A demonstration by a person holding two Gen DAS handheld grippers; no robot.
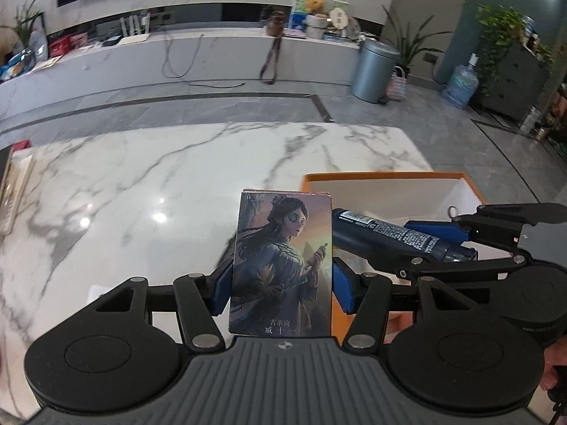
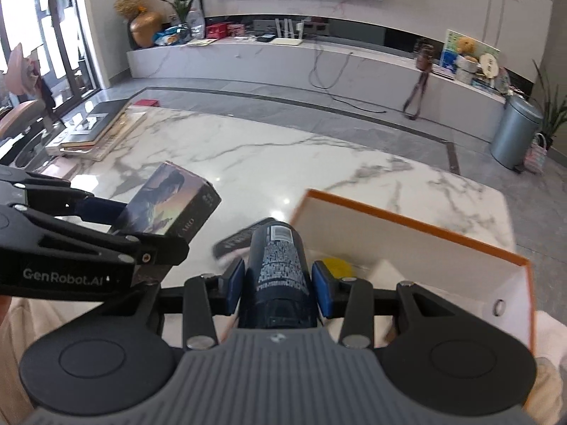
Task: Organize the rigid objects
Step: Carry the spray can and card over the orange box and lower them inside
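The left gripper (image 1: pixel 281 276) has its jaws clenched on an illustrated card box (image 1: pixel 281 262), held upright above the marble bench (image 1: pixel 141 184), just left of the orange-rimmed box (image 2: pixel 418 219). The right gripper (image 2: pixel 278 281) has its jaws clamped on a dark blue printed bottle (image 2: pixel 278 265), which hangs over the near left corner of the orange-rimmed box. A yellow object (image 2: pixel 338 265) lies inside that box. A dark remote (image 2: pixel 237 241) rests on the bench just left of it, below the bottle.
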